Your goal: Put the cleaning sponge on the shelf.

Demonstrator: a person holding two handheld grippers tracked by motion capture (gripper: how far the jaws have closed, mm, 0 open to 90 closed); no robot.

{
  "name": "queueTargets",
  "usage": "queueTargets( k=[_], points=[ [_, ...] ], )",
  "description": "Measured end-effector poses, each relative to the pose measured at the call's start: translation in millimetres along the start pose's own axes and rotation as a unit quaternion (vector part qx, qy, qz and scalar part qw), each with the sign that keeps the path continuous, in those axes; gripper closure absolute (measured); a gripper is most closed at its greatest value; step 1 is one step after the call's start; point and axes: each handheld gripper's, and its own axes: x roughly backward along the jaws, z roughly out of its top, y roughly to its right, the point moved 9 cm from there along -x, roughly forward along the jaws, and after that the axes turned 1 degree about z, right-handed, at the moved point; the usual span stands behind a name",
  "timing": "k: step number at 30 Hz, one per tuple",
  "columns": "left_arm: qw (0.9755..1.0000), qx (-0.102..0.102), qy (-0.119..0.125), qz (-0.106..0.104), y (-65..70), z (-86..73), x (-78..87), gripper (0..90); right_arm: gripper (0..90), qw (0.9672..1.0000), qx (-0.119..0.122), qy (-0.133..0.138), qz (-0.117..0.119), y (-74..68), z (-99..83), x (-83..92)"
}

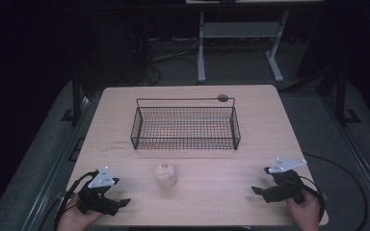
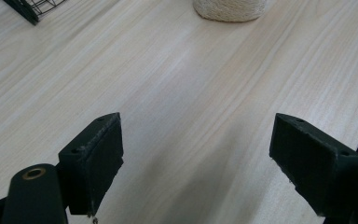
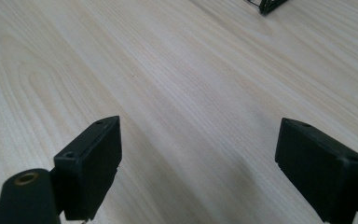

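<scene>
Both grippers, left (image 1: 118, 202) and right (image 1: 259, 191), rested at the table's (image 1: 212, 202) near edge, jaws spread wide and empty. Between them, a ball of twine (image 1: 165, 174) stood upright, just before the long wire basket (image 1: 185, 126) lying crosswise.

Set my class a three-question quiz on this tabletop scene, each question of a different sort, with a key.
1. True or false: the wire basket holds the pale spool of twine.
2. Multiple choice: how do the jaws of the left gripper stand? A) shut B) open with nothing between them C) clamped on the spool
3. Fill in: the spool stands on the wooden table between the left gripper and the ____ gripper.

Key: 1 false, it stands on the table in front of the basket; 2 B; 3 right.
</scene>
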Motion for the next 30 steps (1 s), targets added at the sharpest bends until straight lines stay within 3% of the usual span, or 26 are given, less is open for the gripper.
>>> queueTargets(
  k=[20,30],
  points=[
    [0.9997,-0.013,-0.012,-0.017,11.2,7.8,-10.5,16.4,14.2,1.0,0.001,-0.001,0.0,-0.4,0.2,-0.5],
    [0.9988,-0.041,-0.017,-0.021,19.2,23.1,-15.6,16.4,14.2,1.0,0.0,0.001,-0.001,-1.1,-0.2,-0.4]
  ],
)
